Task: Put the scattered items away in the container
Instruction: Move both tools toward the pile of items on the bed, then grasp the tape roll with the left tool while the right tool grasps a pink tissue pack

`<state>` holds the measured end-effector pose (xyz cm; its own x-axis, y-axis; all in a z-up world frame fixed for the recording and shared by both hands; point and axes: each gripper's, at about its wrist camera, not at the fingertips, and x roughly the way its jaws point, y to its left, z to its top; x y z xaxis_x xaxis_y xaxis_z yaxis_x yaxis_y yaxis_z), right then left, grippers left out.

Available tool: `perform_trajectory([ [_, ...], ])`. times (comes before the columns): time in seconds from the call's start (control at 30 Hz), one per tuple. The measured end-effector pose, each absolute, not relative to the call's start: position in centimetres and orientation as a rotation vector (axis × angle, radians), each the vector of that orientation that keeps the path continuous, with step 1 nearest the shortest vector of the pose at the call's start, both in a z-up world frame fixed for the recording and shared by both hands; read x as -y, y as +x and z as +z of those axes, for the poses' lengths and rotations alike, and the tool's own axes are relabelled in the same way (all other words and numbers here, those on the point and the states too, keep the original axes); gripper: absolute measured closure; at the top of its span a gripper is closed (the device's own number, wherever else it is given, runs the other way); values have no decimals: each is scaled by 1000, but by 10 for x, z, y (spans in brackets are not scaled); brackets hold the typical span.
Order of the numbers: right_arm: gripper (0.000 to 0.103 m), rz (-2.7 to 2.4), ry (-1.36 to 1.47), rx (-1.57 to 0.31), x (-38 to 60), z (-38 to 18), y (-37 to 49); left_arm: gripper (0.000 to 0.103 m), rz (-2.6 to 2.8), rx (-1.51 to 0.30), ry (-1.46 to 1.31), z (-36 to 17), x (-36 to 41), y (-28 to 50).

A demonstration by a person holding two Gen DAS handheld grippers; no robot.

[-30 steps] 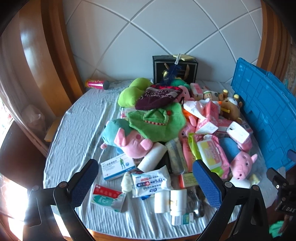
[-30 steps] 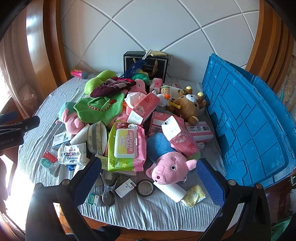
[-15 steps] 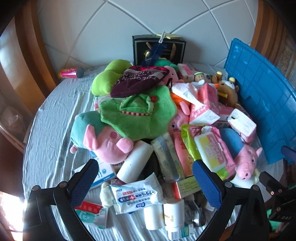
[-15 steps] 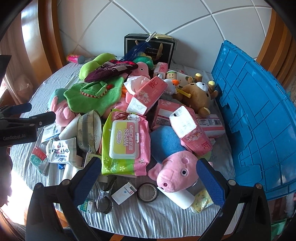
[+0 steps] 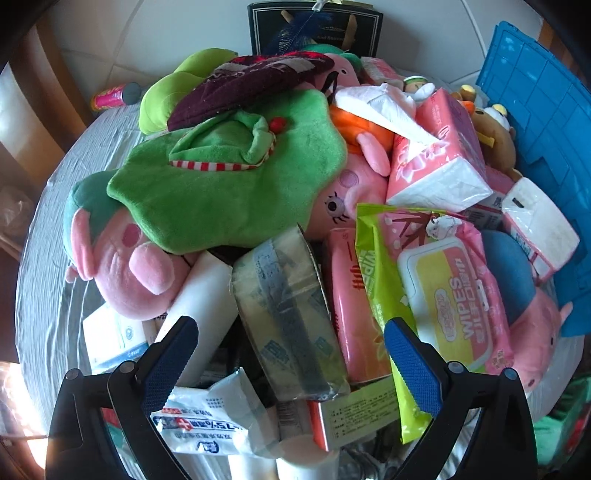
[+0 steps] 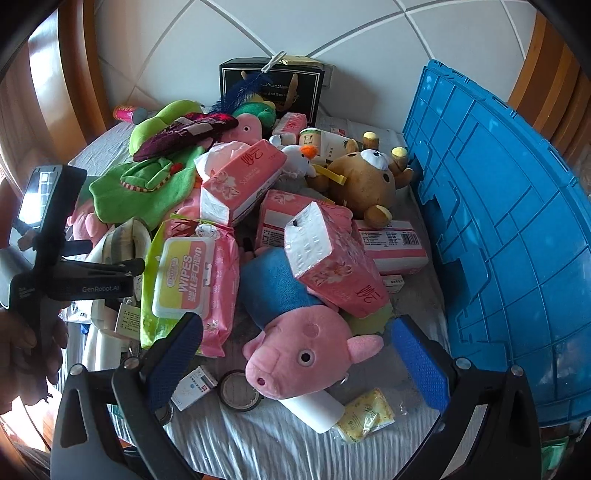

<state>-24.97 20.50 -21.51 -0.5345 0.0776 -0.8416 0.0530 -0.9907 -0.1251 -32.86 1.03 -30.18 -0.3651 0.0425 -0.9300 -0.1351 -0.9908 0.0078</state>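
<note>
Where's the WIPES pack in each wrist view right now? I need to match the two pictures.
Left wrist: the WIPES pack lies right of centre, just beyond the left gripper's right finger.
Right wrist: the pack lies left of centre, just above the right gripper's left finger.
Shared landmark: the blue crate stands along the right edge in both views.

White panelled wall (image 6: pixel 258 33), wooden trim (image 6: pixel 79 66), sunlit grey tablecloth (image 6: pixel 280 443).
</note>
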Motion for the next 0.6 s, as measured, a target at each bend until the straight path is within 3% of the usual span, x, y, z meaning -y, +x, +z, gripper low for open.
perform_trajectory([
  [0.17, 0, 2720, -1462, 288, -218, -228, -286, 3, 2519, -157, -1710, -309, -20, -335],
  [0.37, 0, 2664, -1473, 635, -206, -263, -320, 27, 2474, -121, -1719, -313, -25, -332],
  [0.6, 0, 2598, -1504, 755, -204, -288, -332, 49, 2409, 42, -1724, -313, -13, -332],
])
